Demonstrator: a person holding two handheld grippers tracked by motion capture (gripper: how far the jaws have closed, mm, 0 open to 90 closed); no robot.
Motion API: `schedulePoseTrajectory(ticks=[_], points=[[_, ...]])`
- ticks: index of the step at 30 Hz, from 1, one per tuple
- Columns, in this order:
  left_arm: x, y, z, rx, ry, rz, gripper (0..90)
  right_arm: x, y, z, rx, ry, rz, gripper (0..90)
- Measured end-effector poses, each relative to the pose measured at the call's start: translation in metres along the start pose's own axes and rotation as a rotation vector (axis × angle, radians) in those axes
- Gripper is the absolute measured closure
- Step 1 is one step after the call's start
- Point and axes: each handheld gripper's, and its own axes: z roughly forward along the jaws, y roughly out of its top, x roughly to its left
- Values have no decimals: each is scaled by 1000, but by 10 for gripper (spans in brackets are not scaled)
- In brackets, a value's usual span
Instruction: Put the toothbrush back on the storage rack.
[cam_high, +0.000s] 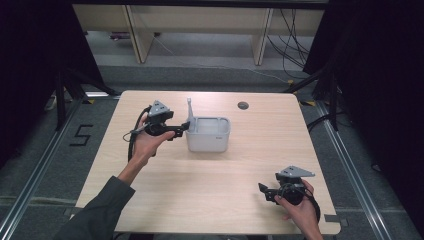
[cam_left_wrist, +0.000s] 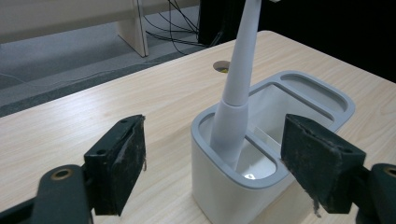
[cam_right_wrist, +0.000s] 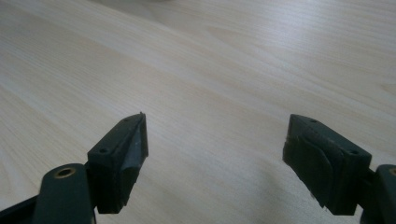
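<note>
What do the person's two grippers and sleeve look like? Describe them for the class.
Both the left gripper and the right gripper are black, with blocky jaws, a grey three-cornered plate on top and a trailing black cable. The left arm wears a dark grey-green sleeve.

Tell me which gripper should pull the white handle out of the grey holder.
Left. The left gripper sits open right beside the grey holder, and the white handle stands between its jaws in its own view. The right gripper is open too, but far off near the table's front edge, facing bare wood.
</note>
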Motion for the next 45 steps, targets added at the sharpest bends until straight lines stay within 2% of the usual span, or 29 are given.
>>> schedulePoseTrajectory(ticks=[10,26,45], points=[[2,-3,-10,2,-1,-5,194,0,0,0,0,-2,1,224],[3,-9,-28,8,-10,10,172,1,0,0,7,-2,1,223],[-5,-19,-55,4,-17,48,169,0,0,0,3,-6,-2,224]])
